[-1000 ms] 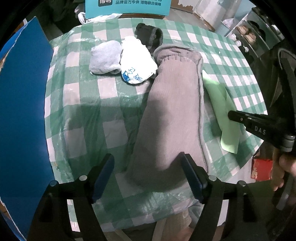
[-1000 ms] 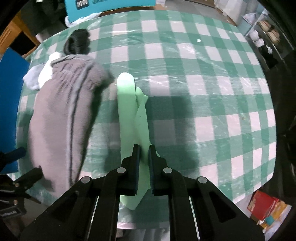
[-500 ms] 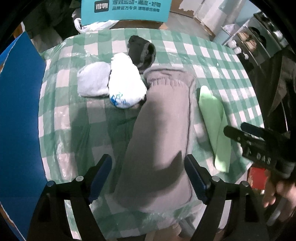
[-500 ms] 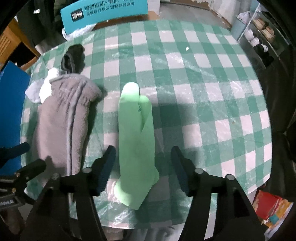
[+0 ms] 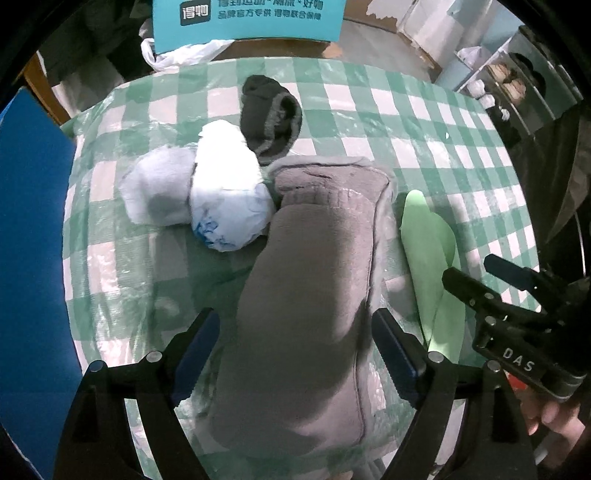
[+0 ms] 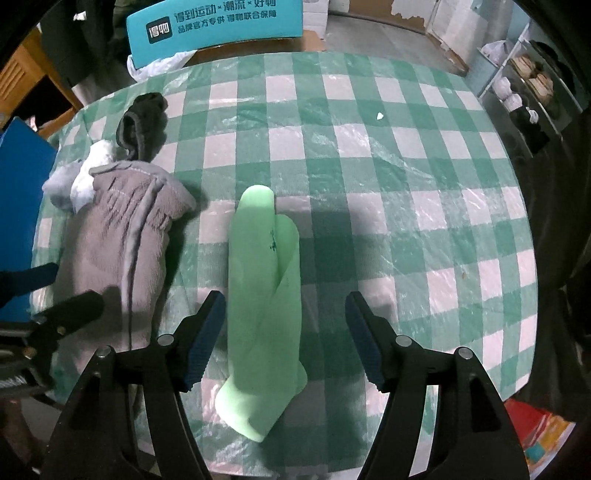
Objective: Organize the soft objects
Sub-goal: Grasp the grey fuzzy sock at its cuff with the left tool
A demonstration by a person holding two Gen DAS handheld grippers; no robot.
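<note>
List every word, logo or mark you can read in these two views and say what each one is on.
"DAS": white letters on the right gripper body, in the left wrist view.
"得物": logo on the teal sign behind the table.
White Chinese slogan beside that logo: too small and blurred to read surely.
Blue print on the white bundle: unreadable.
Small dark mark on the green cloth: unreadable.

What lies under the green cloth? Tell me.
The green cloth lies flat on the checked tablecloth, which shows all around its edges. Whether anything small sits beneath it cannot be seen, since the cloth covers that patch.
</note>
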